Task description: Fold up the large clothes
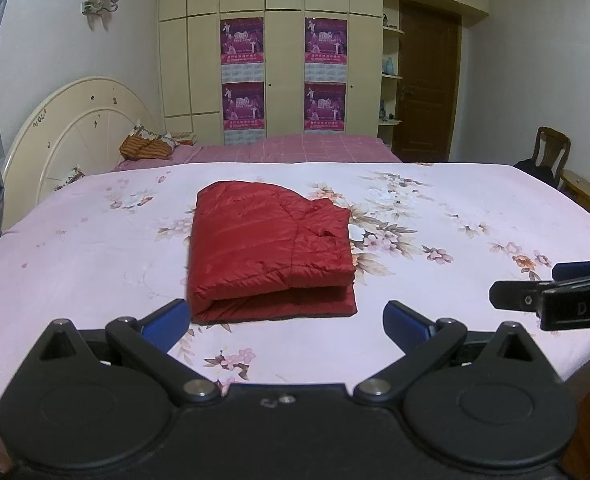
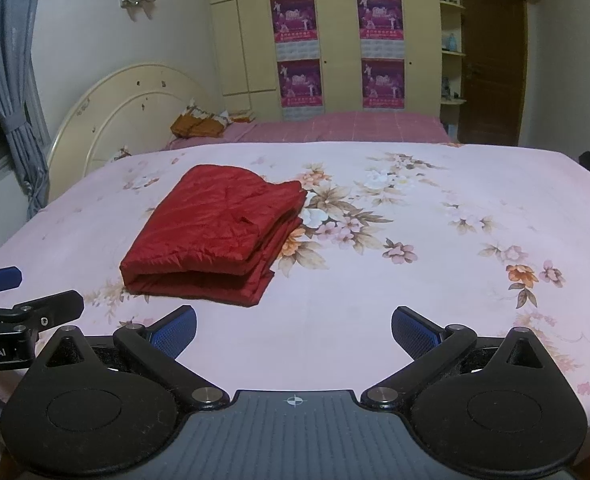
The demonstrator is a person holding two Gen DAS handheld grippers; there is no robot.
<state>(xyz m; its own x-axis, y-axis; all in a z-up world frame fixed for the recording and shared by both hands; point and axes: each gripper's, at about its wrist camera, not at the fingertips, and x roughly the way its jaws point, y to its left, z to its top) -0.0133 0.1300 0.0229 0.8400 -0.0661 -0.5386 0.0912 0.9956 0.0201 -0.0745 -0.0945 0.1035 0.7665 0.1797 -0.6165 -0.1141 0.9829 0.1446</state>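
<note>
Left gripper (image 1: 286, 322) and right gripper (image 2: 294, 330): fingers spread wide, holding nothing, both short of the folded red jacket (image 1: 269, 246) on the bed (image 1: 455, 216). Jacket's underside layers hidden.

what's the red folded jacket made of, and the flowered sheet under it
The folded red quilted jacket looks like thin, slightly glossy synthetic shell, probably nylon or polyester: stitched channels, puffy layers, crinkly sheen. The pink floral bedsheet looks like matte woven cotton or a blend, without shine.

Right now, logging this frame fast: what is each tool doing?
Left tool: open, holding nothing.
Right tool: open, holding nothing; red jacket lies folded.
</note>
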